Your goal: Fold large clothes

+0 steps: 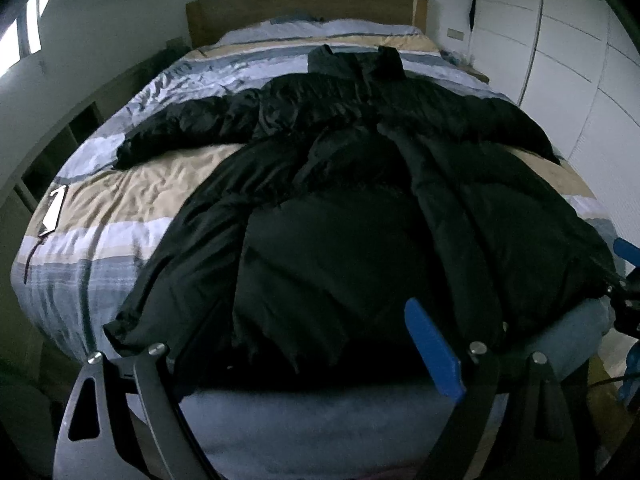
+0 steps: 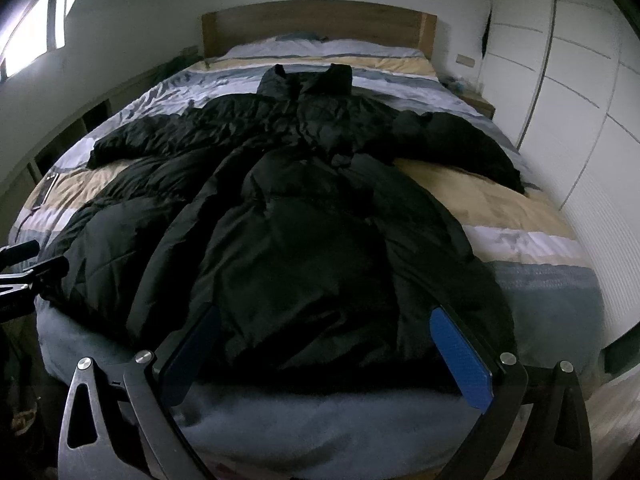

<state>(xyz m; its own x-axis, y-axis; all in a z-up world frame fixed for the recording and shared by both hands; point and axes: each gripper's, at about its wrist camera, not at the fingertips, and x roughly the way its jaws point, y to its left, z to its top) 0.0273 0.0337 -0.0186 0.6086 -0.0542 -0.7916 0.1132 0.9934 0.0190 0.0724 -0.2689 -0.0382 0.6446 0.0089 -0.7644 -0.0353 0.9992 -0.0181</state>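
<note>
A long black puffer coat (image 1: 340,208) lies spread face up on the bed, collar toward the headboard, sleeves out to both sides, hem at the foot edge; it also shows in the right wrist view (image 2: 300,220). My left gripper (image 1: 304,344) is open over the hem's left part; its left finger is hidden against the dark cloth, its blue right pad (image 1: 434,350) shows. My right gripper (image 2: 326,354) is open and empty above the hem, blue pads (image 2: 460,360) on either side. The right gripper's tip shows at the left wrist view's right edge (image 1: 624,276).
The bed has a striped blue, white and tan duvet (image 2: 500,216) and a wooden headboard (image 2: 320,20). A white object (image 1: 54,210) lies near the bed's left edge. White wardrobe doors (image 2: 580,100) stand on the right; low shelves (image 1: 60,140) on the left.
</note>
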